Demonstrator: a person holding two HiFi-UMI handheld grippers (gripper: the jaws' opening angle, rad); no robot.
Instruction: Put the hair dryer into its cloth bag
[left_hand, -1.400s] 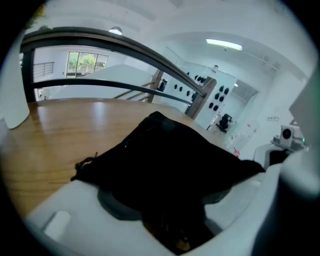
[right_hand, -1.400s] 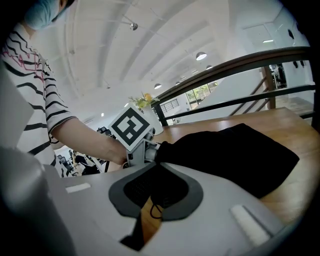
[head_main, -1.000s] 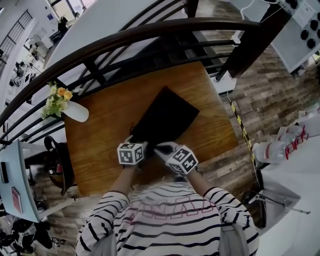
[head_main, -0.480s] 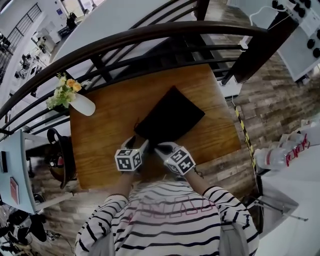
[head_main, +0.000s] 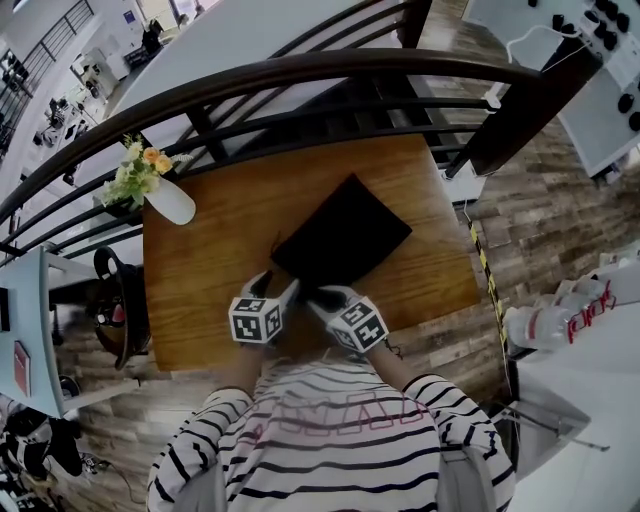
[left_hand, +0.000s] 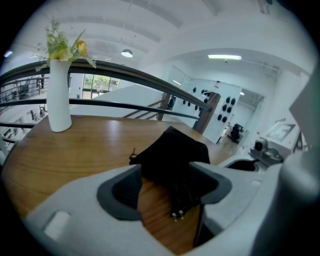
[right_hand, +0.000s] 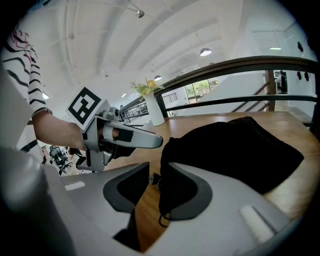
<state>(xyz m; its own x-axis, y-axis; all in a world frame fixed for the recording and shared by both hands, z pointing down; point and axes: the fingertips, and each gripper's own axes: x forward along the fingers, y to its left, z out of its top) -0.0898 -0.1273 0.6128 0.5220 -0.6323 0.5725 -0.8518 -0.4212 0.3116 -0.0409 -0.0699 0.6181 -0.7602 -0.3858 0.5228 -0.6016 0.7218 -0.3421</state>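
A black cloth bag lies slantwise on the wooden table, bulging. The hair dryer itself is hidden; only a dark cord with a two-pin plug shows at the bag's near end. Both grippers sit at that end. My left gripper is open, and in the left gripper view the bag and the plug lie between its wide-set jaws. My right gripper is opening; the bag's edge rests by its right pad with bare wood in the gap. The left gripper shows beside it.
A white vase with flowers stands at the table's far left corner. A dark curved railing runs behind the table's far edge. A black chair is at the left side. A white counter with bottles is on the right.
My left gripper has drawn back a little from the bag toward the person. The right gripper stays at the bag's near end. The bag lies where it was.
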